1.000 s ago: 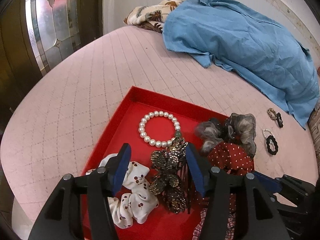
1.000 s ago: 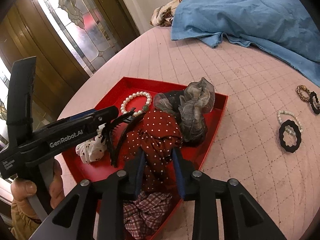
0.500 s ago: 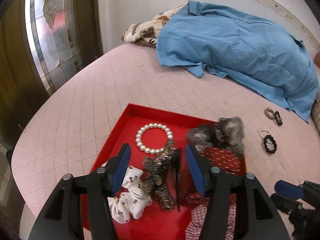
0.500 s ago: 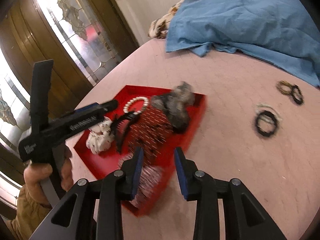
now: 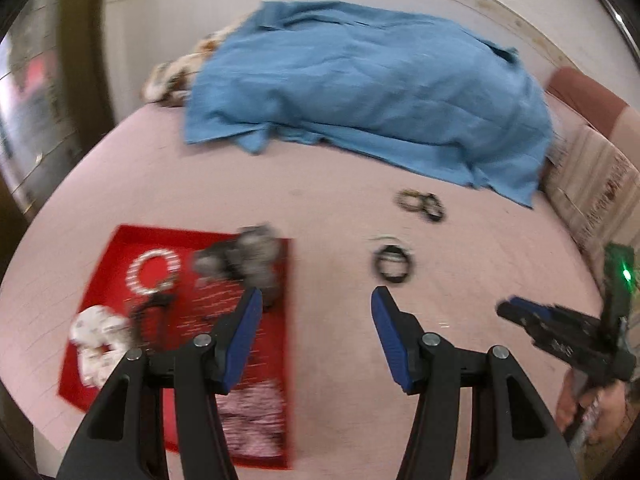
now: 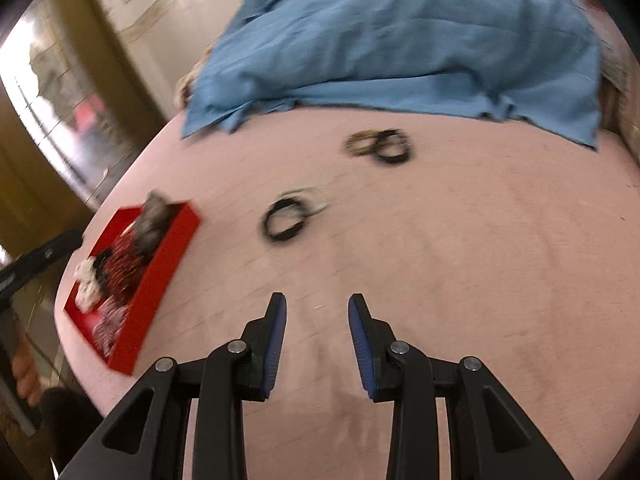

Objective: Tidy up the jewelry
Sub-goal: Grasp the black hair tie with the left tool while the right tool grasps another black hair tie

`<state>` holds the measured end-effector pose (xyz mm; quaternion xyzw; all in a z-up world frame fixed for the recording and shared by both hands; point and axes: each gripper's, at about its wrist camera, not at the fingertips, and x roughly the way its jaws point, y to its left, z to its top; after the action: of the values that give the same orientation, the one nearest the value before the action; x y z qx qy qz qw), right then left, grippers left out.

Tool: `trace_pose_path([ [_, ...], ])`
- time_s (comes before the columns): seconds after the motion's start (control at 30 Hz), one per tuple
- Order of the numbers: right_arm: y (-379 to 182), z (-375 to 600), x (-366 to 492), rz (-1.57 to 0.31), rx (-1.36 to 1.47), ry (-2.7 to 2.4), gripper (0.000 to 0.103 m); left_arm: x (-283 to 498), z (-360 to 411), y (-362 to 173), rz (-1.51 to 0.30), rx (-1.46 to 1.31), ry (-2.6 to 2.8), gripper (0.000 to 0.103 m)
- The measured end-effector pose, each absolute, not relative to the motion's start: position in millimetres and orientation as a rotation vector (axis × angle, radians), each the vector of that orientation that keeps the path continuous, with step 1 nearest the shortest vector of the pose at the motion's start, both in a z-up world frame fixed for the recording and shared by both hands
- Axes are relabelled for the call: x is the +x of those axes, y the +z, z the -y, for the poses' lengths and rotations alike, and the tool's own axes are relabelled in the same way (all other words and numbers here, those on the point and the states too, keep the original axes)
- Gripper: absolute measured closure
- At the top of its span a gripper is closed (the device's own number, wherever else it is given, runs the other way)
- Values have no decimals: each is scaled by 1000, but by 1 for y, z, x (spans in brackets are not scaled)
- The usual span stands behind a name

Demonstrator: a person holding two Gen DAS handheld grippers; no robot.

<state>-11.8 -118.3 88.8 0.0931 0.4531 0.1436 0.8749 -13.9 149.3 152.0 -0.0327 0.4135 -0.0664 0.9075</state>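
Observation:
A red tray (image 5: 116,248) lies at the left of the pink bedspread, holding a pearl bracelet (image 5: 154,270), a grey scrunchie (image 5: 244,258), a white spotted scrunchie (image 5: 98,340) and other fabric ties. A black hair tie lying over a pale bracelet (image 5: 394,266) rests on the spread to the tray's right, with a second pair of ties (image 5: 420,204) farther back. My left gripper (image 5: 317,296) hovers open and empty between the tray's right edge and the black tie. My right gripper (image 6: 318,300) is open over bare bedspread, short of the black hair tie (image 6: 286,220). Both views are motion-blurred.
A crumpled blue cloth (image 5: 360,88) covers the back of the bed, with a floral fabric (image 5: 172,76) at its left end. A pillow (image 5: 592,184) lies at the right edge. A glass-panelled wooden door (image 6: 52,120) stands beyond the bed's left side.
Both grippers have swung right, off the red tray and out over the bedspread toward the loose hair ties. The tray has slid to the left in both views.

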Motion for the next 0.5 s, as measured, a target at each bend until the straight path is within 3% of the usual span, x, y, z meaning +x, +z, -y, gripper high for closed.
trace_pose_path([
  [0.23,82,176,30,-947,345,222,68,26,-89,119,-942,-56,-171,47],
  [0.5,57,187,102,-961,344,187,68,83,-79,53,-1028,-108,-121,48],
])
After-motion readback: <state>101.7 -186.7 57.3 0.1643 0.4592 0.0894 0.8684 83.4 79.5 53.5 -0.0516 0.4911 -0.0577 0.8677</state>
